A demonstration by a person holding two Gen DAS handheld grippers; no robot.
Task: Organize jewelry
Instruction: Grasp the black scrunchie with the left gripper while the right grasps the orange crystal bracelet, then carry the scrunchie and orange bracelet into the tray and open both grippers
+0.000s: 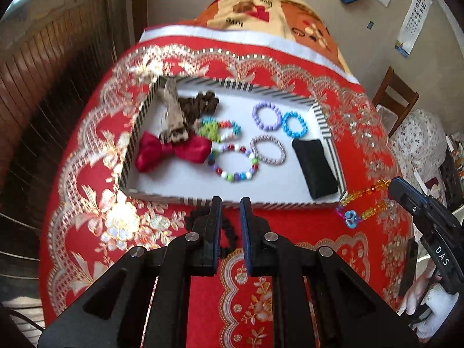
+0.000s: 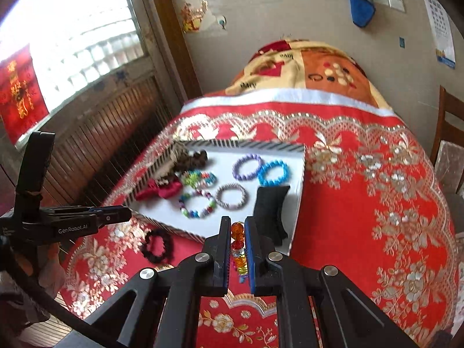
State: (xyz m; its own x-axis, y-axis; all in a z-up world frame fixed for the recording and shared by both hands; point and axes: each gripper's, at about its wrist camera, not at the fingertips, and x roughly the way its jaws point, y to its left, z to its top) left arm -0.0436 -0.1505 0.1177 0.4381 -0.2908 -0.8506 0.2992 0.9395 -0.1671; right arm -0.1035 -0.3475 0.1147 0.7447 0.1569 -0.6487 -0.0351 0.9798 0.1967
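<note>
Right gripper (image 2: 237, 226) clamps an orange-and-yellow crystal bead strand (image 2: 238, 249) just outside the striped tray's (image 1: 185, 200) near right corner. Left gripper (image 1: 231, 203), jaws slightly parted and holding nothing, hovers over a black scrunchie (image 2: 156, 245) beside the tray's near edge

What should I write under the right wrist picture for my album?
Right gripper carries an orange bead bracelet toward the striped tray of bracelets.
</note>
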